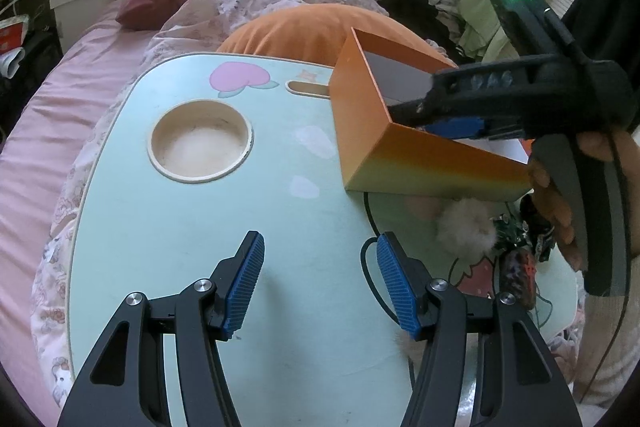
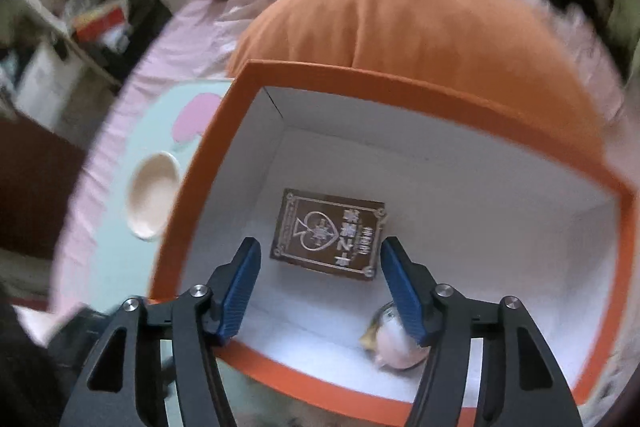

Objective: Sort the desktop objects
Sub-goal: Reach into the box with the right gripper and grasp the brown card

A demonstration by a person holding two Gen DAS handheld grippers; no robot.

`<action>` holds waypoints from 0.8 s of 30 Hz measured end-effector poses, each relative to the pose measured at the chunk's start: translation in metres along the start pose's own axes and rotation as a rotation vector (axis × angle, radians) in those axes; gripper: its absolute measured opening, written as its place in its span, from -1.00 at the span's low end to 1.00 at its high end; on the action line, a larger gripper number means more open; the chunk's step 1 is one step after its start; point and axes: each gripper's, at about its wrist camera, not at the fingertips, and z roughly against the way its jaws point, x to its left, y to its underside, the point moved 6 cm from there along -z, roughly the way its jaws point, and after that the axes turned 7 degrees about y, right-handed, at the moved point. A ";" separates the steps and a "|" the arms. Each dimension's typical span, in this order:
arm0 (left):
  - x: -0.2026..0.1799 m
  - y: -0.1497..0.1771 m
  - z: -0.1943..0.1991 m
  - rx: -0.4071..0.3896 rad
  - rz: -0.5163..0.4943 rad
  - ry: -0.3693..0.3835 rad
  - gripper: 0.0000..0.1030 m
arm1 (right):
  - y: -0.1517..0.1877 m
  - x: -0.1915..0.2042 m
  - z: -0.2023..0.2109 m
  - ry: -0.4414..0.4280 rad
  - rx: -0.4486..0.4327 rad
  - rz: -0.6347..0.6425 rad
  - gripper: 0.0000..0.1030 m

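The right gripper [image 2: 318, 287] hung over the open orange box [image 2: 400, 77], fingers apart and holding nothing; a brown card pack [image 2: 326, 233] lay flat on the box floor between and just beyond them. The left gripper [image 1: 320, 283] hovered over the tabletop [image 1: 200, 227], fingers likewise spread and empty, with a fluffy pompom [image 1: 466, 225] off to their right beside the box.

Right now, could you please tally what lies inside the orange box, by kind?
Brown card box: 1
Small pale round item, partly hidden behind the right gripper finger: 1
Total inside the orange box: 2
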 end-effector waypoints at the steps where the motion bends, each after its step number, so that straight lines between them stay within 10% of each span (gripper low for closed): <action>1: 0.001 0.000 0.000 0.000 0.002 -0.001 0.15 | 0.000 -0.004 0.002 -0.011 -0.001 -0.020 0.21; 11: -0.002 0.003 -0.005 0.017 -0.009 -0.001 0.15 | -0.001 0.018 -0.015 0.111 -0.042 0.065 0.34; 15: -0.003 0.003 -0.004 0.015 -0.012 0.001 0.15 | -0.005 0.019 -0.020 0.288 -0.077 0.176 0.22; 21: -0.002 0.001 -0.002 0.006 -0.005 -0.003 0.15 | 0.004 0.000 -0.003 0.256 -0.087 0.192 0.06; 24: 0.000 0.000 0.002 -0.008 -0.001 -0.001 0.15 | -0.003 -0.014 0.031 0.138 -0.241 0.087 0.06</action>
